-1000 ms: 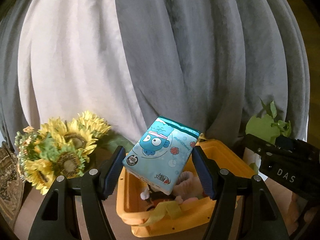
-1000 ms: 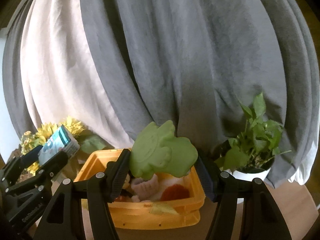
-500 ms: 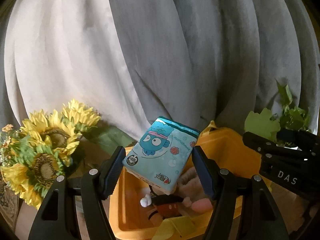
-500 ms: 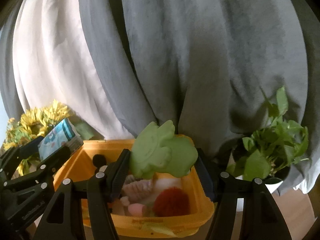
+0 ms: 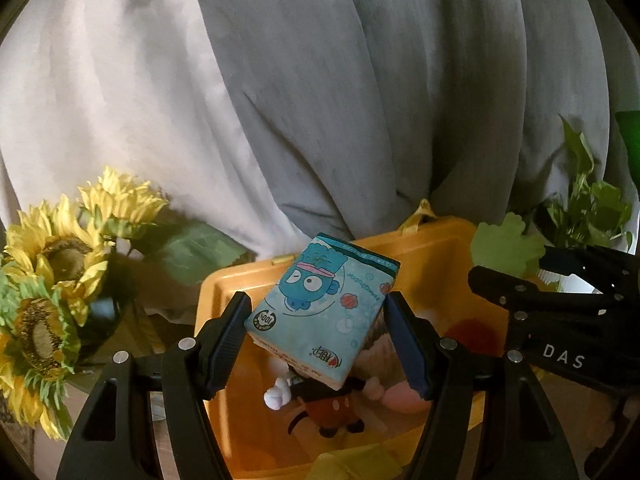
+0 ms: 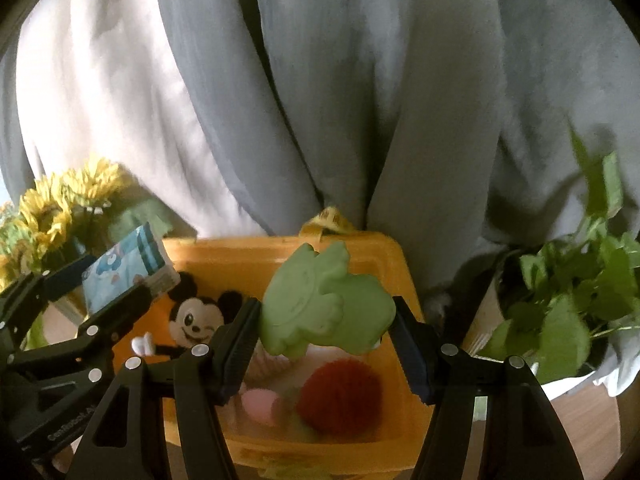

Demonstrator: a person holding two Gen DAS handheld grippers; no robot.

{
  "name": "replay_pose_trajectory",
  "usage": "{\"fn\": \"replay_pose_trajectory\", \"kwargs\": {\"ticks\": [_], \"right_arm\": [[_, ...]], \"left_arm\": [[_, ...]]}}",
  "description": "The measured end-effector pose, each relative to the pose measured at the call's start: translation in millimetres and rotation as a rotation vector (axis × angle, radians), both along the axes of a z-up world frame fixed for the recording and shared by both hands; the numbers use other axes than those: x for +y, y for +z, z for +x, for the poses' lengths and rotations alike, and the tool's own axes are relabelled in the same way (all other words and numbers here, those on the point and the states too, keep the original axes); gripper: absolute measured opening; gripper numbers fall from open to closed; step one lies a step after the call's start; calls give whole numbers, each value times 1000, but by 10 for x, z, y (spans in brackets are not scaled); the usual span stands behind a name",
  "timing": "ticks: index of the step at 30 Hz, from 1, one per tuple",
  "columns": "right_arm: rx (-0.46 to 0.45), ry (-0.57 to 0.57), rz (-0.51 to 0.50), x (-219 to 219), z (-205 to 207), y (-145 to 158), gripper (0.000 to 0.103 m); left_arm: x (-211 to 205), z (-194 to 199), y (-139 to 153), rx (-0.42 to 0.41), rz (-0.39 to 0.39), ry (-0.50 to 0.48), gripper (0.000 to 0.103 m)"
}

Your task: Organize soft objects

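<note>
**Two Soft Loads Poised Over the Orange Bin**

Judged riskiest: a clash between the two tools, crowded side by side above one orange bin point(image 6: 394, 258). Could have knocked a load loose on release, or bumped the potted plant point(image 6: 580, 300) just beside the bin. Might also have dropped the tissue pack point(image 5: 320, 308) onto the rim rather than inside, since it hung tilted near the left wall.

Left gripper point(image 5: 318, 346) pinched on the tissue pack, a teal packet printed with a blue cartoon fish (wrapper smooth, corners square). Right gripper point(image 6: 326, 346) clamped on the green foam toy point(image 6: 326, 310), pale, chunky, embossed with a smiling face. Both held above the bin, over a mouse plush point(image 6: 192, 320), a red fuzzy ball point(image 6: 340, 396) and a pink piece point(image 6: 260, 400).
</note>
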State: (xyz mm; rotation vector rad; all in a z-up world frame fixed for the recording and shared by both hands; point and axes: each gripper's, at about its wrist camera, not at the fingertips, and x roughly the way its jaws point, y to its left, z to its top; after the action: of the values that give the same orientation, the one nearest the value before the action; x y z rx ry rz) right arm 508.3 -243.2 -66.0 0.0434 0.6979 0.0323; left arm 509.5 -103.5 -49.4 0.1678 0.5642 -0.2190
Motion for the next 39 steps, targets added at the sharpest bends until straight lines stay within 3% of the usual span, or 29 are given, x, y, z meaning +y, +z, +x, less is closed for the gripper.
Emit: {"fn": "replay_pose_trajectory", "kwargs": {"ticks": [11,16,19,30,32,39], "right_arm": [[104,19,-19,17,127,-192,66],[103,13,-28,12,107,-194,78],[96,4,-33,2,62,-160,78],[12,-44,-44,-10,-475,117,78],[-13,-55,-56,-8,-617,187,85],[-87,-82,-47,-24,-1200,445,90]], "left_arm": [[-65,114,-177,107,31,-78,68],[-57,91,-180,109,28,-68,73],[-28,35,-139,104,25,-48,75],[136,-561,179,29,14,75,88],[165,-735,248,8,7,92,88],[207,-1281,450,-45,-7,139,94]]}}
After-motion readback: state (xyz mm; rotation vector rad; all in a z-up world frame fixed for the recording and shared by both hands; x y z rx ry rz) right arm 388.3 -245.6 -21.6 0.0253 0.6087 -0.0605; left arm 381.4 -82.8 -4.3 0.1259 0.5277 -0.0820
